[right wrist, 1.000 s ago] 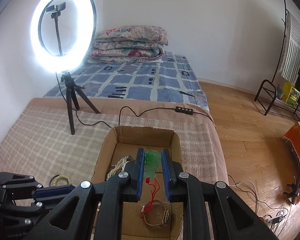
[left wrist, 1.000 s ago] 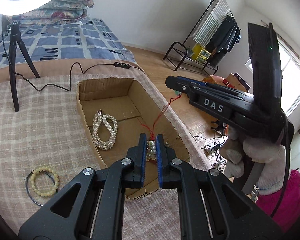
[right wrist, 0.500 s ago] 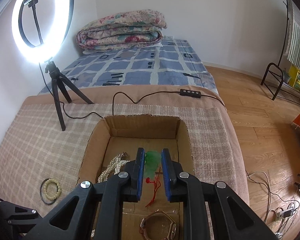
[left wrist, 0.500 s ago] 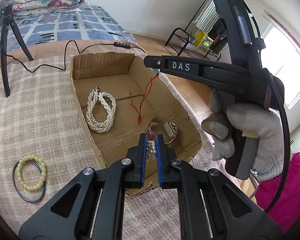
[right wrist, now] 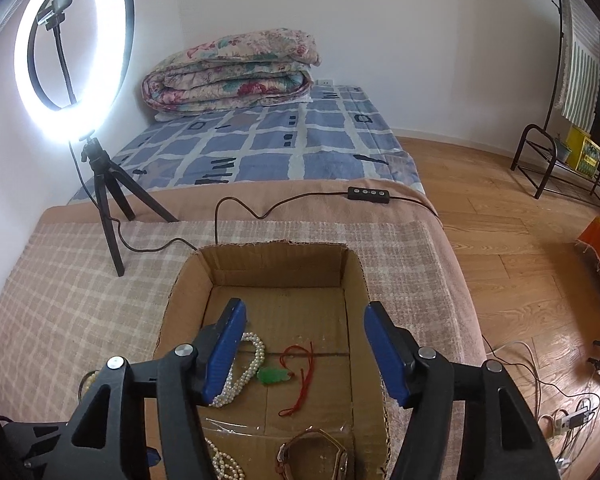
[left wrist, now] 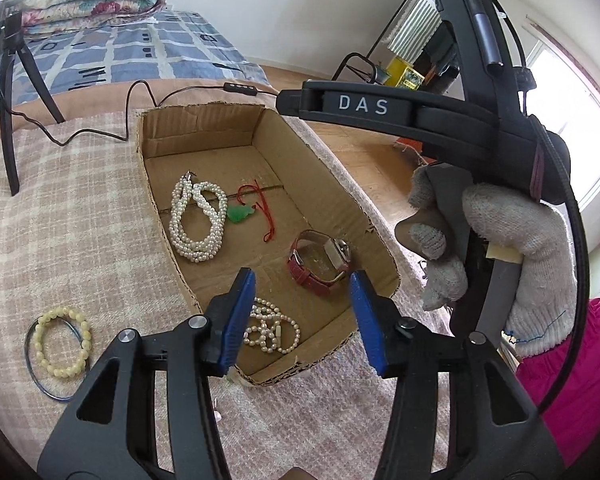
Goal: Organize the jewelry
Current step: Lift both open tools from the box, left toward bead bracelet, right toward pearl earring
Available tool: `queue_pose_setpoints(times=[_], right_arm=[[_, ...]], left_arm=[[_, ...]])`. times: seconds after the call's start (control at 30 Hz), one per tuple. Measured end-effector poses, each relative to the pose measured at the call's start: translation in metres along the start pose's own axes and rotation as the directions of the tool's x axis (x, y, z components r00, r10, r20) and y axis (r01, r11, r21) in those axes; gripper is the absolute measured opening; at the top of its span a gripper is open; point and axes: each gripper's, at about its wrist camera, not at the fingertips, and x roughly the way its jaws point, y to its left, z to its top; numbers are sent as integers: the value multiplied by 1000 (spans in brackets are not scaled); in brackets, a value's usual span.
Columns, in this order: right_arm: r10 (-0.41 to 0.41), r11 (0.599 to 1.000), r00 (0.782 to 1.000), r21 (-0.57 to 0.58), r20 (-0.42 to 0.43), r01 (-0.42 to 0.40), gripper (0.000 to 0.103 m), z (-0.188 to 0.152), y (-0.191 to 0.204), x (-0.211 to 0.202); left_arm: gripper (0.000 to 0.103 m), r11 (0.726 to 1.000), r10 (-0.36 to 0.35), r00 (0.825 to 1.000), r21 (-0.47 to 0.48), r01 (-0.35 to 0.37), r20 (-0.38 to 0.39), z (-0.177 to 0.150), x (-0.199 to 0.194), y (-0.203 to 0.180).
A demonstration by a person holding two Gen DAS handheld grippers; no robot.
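Observation:
An open cardboard box (left wrist: 324,168) (right wrist: 188,292) lies on the checked blanket. In it are a pearl necklace (left wrist: 198,220) (right wrist: 246,364), a green pendant on a red cord (left wrist: 242,213) (right wrist: 274,375), a red-strap watch (left wrist: 320,260) (right wrist: 312,454) and a small pearl bracelet (left wrist: 270,330) (right wrist: 222,462). My left gripper (left wrist: 302,320) is open and empty above the box's near end, over the small pearl bracelet. My right gripper (right wrist: 306,354) is open and empty above the pendant. A yellow bead bracelet (left wrist: 62,340) and a thin dark ring (left wrist: 34,364) lie on the blanket left of the box.
A ring light on a tripod (right wrist: 100,184) stands at the back left, its cable and switch (right wrist: 370,194) running behind the box. Folded quilts (right wrist: 232,72) lie on the bed. The blanket's right edge drops to a wooden floor (right wrist: 520,264).
Both grippers have opened. The left one released the small pearl bracelet into the near end of the box; the right one dropped the green pendant beside the pearl necklace.

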Motion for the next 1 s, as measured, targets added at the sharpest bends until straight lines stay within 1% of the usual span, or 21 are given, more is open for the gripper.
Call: queue_pose_setpoints(times=[0.17,0.27,0.5,0.53,0.6,0.67,0.73,0.77,0.8,0.87,1.0], right_arm=[[-6,1000,1000,5,8,6,72,1,-1,-6],[-13,1000,1000,15,15,13,77,0,-1,-12],[-23,999,998,28,54,22,78,3,0,-42],[-24,999,998,31,66,22,79,3,1,-49],[-21,999,995,39,94,17,88,2,2,-64],[-18,999,993,44,113,13,89,0,3,-77],[-16,999,991,49,132,10,94,-3,5,-90],[-17,999,990,52,143,10,99,-5,6,-96],[-22,998,987,57,158,13,101,-8,7,-103],[-27,998,984,60,176,17,102,-13,11,-114],[-5,998,981,64,195,-7,103,-25,18,-133]], left_arm=[[50,1000,1,1000,4,-1,2,0,-5,0],[50,1000,4,1000,12,-4,4,0,-9,-1],[50,999,27,999,33,-28,27,-2,-33,3],[50,999,35,999,33,-36,33,-2,-38,6],[50,998,51,998,31,-52,42,-3,-49,14],[50,997,66,997,25,-67,51,-5,-60,24],[50,995,91,994,22,-93,62,-7,-74,36],[50,994,105,992,22,-107,67,-8,-80,41],[50,992,120,990,20,-121,74,-9,-86,48],[50,989,148,986,16,-150,80,-10,-97,61],[50,981,195,977,-5,-195,89,-13,-116,88]])
